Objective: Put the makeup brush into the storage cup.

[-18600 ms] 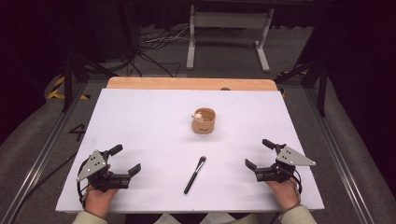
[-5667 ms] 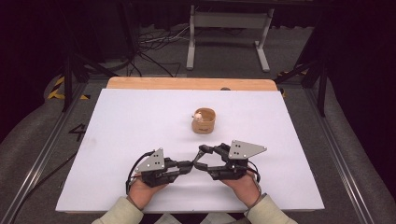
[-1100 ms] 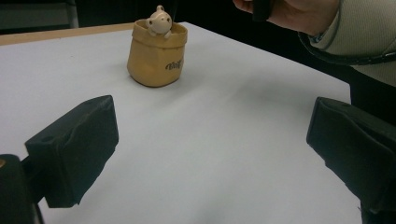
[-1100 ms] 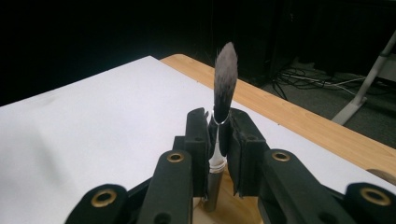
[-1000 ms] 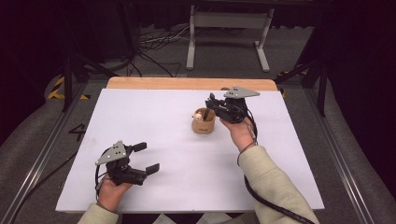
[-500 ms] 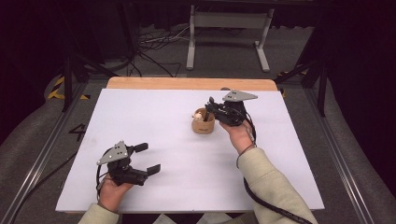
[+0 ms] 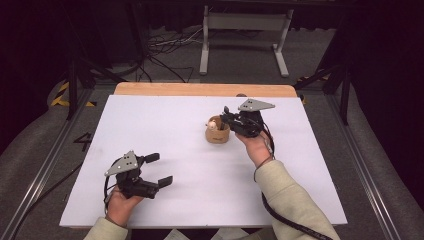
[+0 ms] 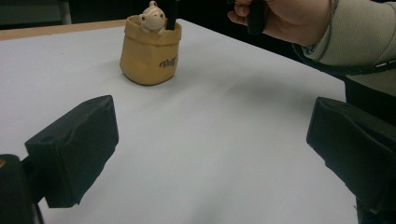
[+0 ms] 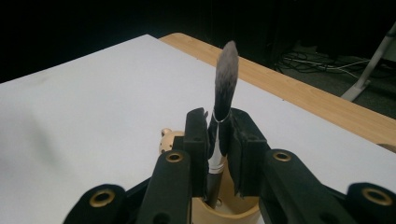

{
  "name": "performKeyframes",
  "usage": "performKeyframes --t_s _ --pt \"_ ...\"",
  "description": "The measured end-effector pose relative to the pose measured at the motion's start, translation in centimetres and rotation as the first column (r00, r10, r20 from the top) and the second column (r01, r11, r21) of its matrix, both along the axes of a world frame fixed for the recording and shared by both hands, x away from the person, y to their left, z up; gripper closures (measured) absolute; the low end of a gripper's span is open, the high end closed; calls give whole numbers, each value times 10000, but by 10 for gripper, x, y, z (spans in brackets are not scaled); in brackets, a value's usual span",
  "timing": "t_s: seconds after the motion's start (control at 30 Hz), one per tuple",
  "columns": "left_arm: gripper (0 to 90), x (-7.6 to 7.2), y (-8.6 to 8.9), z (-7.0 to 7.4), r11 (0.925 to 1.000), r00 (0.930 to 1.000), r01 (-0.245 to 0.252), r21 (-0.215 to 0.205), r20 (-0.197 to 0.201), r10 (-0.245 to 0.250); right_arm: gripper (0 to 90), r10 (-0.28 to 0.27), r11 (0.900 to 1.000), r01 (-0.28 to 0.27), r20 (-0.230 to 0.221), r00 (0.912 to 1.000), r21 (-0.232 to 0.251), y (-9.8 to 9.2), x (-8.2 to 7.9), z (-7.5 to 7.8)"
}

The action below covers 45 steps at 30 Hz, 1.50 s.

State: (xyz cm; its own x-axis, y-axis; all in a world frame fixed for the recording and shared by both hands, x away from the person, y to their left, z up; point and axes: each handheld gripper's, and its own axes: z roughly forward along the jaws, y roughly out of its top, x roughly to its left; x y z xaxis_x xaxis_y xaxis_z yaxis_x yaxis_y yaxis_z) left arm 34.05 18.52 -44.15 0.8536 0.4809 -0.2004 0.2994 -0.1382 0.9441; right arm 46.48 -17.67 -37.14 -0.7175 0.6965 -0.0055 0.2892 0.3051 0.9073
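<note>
One grey-tipped makeup brush (image 9: 219, 135) upright in tan bear pot (image 7: 217, 134)

Most likely a lab or recording studio rather than a home. A white rectangular sheet (image 7: 165, 135) laid over a pale wooden tabletop (image 7: 200, 89), framed by long metal rails (image 7: 42, 172) on grey carpet (image 7: 320, 60). Beyond it, black cables (image 7: 160, 47) tangled on the floor, a white metal stand (image 7: 242, 22), black-and-yellow hazard tape (image 7: 62, 95), and dark surroundings, too dim to read further. Nothing domestic in sight.
</note>
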Motion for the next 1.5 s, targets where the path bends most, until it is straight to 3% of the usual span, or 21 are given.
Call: performKeyframes --t_s 0.03,0.13,0.2,0.3,0.43,0.8,1.2,1.5 --pt "30 1 0 0 10000 10000 47 5 4 -47 763 5 10000 -5 11 10000 0 0 0 0" --pt "30 0 -1 0 10000 10000 65 -21 -28 -65 543 -126 9999 127 -5 9999 107 -3 0 1" --pt "30 1 -2 1 10000 10000 74 -53 8 -74 463 -235 9994 238 -122 9996 249 -4 -2 2" --pt "30 2 -2 1 9999 10000 84 -61 8 -84 296 -363 9991 361 111 9993 244 -7 -7 5" --pt "30 2 -3 1 9999 9999 123 22 13 -123 206 -431 9986 421 317 9986 311 -14 -13 8" --pt "27 2 -2 3 9999 9998 118 -102 133 -117 131 -357 9965 302 693 9970 780 -41 -32 18" --pt "22 -3 9 10 9998 9993 39 -174 362 -33 39 407 9971 -497 1503 9878 569 -67 -63 29" --pt "21 -7 20 11 9999 9988 -68 -150 491 75 14 639 9960 -733 1660 9841 517 -88 -86 29"
